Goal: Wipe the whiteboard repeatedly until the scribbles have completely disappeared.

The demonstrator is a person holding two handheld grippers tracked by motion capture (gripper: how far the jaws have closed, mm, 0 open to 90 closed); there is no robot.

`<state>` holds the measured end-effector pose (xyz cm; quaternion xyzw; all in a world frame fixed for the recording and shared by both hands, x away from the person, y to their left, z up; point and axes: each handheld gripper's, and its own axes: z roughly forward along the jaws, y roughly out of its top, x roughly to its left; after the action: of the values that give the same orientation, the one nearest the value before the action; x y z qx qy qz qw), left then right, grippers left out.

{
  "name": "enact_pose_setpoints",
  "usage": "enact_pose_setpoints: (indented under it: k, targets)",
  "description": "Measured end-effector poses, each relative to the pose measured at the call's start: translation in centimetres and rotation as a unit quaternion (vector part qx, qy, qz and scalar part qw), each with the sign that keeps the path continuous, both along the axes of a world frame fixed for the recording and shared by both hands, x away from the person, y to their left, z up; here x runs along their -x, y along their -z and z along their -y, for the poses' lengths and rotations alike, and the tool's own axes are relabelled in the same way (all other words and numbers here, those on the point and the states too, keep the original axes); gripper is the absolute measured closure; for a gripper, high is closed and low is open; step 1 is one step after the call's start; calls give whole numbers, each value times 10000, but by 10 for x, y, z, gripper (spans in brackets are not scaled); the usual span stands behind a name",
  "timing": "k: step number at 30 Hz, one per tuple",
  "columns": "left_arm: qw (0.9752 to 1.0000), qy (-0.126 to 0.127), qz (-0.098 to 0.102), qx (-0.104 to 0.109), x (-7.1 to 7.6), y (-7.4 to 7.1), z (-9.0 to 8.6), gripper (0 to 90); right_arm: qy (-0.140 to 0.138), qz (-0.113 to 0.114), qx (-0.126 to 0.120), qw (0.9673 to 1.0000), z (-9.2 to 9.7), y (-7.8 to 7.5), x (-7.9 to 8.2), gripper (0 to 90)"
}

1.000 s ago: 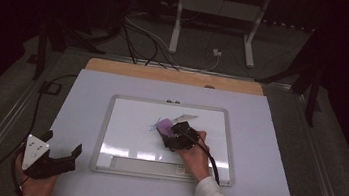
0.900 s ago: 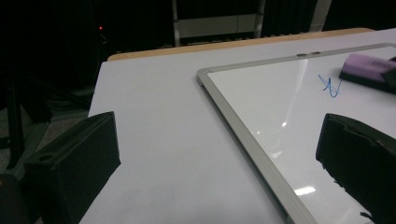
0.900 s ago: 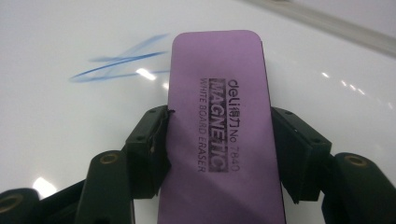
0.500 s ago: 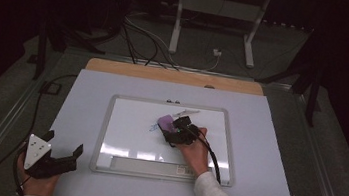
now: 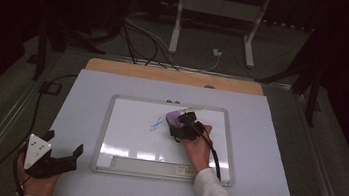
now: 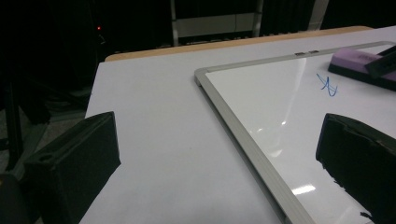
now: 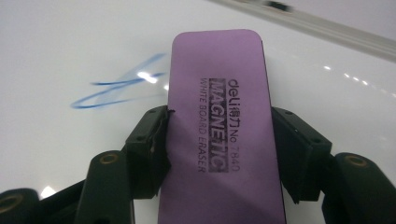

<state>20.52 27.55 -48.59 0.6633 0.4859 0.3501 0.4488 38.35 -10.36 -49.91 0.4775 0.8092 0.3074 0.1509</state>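
A purple whiteboard eraser lies flat on the whiteboard, and my right gripper is shut on its long sides. In the high view, the right gripper and eraser are near the board's upper middle. A blue scribble sits just left of them on the white surface. My left gripper rests open and holds nothing at the table's near left corner, off the board. From the left gripper view, the board's frame, the scribble and the eraser lie ahead to the right.
The board lies on a white table sheet with a wooden strip along the far edge. A label tray runs along the board's near edge. Cables and stand legs are on the dark floor beyond.
My right gripper has slid the eraser a little toward the board's far edge and to the right, away from the scribble. The left gripper has stayed put.
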Motion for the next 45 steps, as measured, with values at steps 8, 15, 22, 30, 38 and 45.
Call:
enact_pose_setpoints:
  k: [8, 15, 22, 30, 38, 45]
  targets:
    - [10000, -7, -4, 12, 0, 0, 0, 4, -745, -97, -113, 9971, -24, 0, 14, 409]
    - [10000, -11, 0, 24, 0, 0, -1, 5, 130, 19, -83, 9999, 3, 1, -12, 409]
    - [10000, 6, -17, 15, -1, 1, 0, 4, -78, -9, -150, 9999, -17, 2, -5, 409]
    - [10000, 1, 4, 22, 0, 0, 0, 5, -948, -147, -6, 9954, -47, -2, 15, 409]
    - [10000, -22, 11, 86, 0, 1, -2, 5, 201, 35, 126, 9997, -23, 0, -9, 410]
    - [10000, -7, 12, 50, 0, 0, 0, 4, -698, -129, -19, 9975, -45, -1, 10, 409]
